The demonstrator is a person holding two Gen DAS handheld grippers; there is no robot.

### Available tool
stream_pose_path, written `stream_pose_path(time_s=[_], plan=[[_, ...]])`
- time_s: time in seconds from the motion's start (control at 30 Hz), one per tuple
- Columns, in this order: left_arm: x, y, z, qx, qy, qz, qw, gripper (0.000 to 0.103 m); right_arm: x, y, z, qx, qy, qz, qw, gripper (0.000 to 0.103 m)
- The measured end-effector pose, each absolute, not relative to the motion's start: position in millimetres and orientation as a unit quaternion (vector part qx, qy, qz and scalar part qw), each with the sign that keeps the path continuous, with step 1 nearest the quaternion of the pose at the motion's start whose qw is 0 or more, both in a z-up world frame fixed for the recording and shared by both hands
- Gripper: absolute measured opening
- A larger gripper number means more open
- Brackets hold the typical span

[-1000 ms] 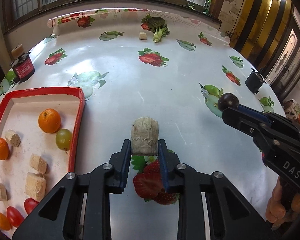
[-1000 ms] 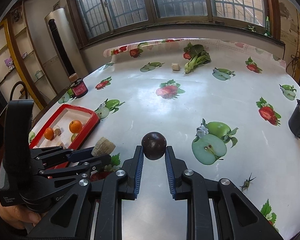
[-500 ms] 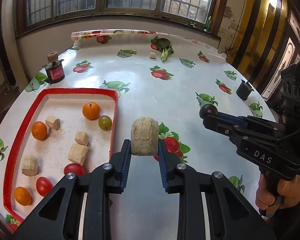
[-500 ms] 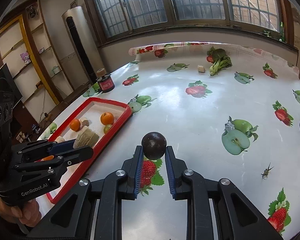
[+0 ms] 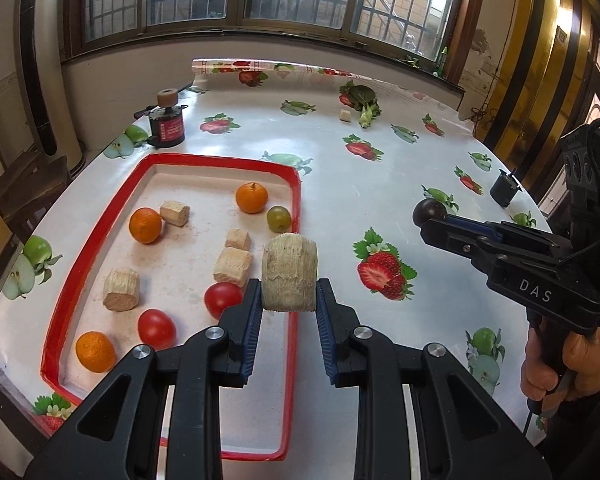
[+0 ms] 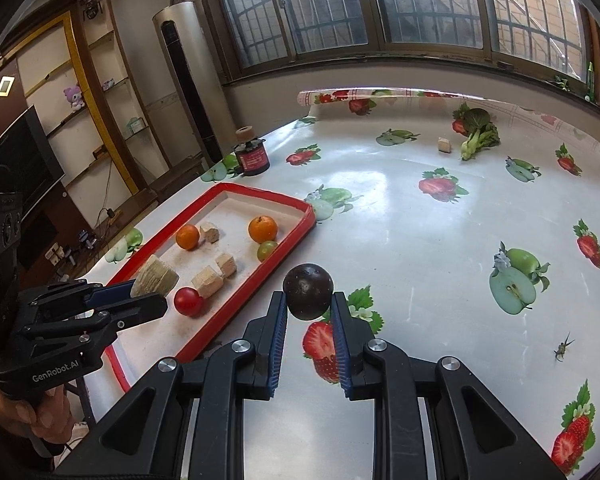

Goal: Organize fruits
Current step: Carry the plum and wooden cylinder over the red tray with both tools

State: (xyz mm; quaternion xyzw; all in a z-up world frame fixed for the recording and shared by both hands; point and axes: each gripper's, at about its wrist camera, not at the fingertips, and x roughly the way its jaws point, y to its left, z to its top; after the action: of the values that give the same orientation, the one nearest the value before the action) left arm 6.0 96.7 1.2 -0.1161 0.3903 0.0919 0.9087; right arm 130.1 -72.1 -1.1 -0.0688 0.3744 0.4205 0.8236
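Pale, fibrous cane-like stub (image 5: 289,276), short and cylindrical, sits clamped between the blue pads of the left gripper (image 5: 289,312), carried above the near right rim of the red-rimmed white tray (image 5: 296,184). Looks stiff, dry and light; rough ribbed sides should resist slipping, and a hold across the round flanks, as now, seems soundest. Dark purple round fruit (image 6: 308,291), perhaps a plum or passion fruit, sits pinched at its widest girth by the right gripper (image 6: 309,312), over the glossy fruit-printed counter (image 6: 420,240) just right of the tray. Smooth and spherical, so likely to squirt out if squeezed off-centre; probably bruises under hard pressure. Already lying in the tray: oranges (image 5: 145,225), red tomatoes (image 5: 156,328), a green grape (image 5: 279,217), more cane stubs (image 5: 121,290).
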Motion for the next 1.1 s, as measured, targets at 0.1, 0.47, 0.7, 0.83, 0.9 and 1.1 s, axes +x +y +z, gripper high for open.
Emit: stream_pose_path(time_s=[0.1, 0.47, 0.7, 0.83, 0.9, 1.1], plan=[[-2.5, 105.9, -1.0, -0.122, 0.391, 0.102, 0.907, 0.024, 123.7, -62.7, 0.4, -0.073, 0.371, 0.428, 0.821, 0.023], [-23.9, 140.2, -5.7, -0.141, 0.387, 0.138, 0.901, 0.024, 104.6, -19.2, 2.7, -0.093, 0.365, 0.464, 0.802, 0.022], [-39.4, 161.8, -9.9, -0.155, 0.386, 0.160, 0.895, 0.024, 98.2, 6.0, -2.4, -0.105, 0.368, 0.479, 0.790, 0.022], [-45.5, 169.7, -13.0, -0.164, 0.388, 0.166, 0.892, 0.024, 97.4, 17.3, -5.9, -0.109, 0.371, 0.485, 0.785, 0.022], [-48.0, 170.3, -14.6, -0.166, 0.389, 0.165, 0.891, 0.024, 97.2, 22.3, -7.8, -0.111, 0.373, 0.486, 0.782, 0.022], [-50.4, 161.5, -20.6, -0.169, 0.397, 0.150, 0.890, 0.024, 98.1, 34.0, -15.3, -0.115, 0.379, 0.491, 0.776, 0.022]])
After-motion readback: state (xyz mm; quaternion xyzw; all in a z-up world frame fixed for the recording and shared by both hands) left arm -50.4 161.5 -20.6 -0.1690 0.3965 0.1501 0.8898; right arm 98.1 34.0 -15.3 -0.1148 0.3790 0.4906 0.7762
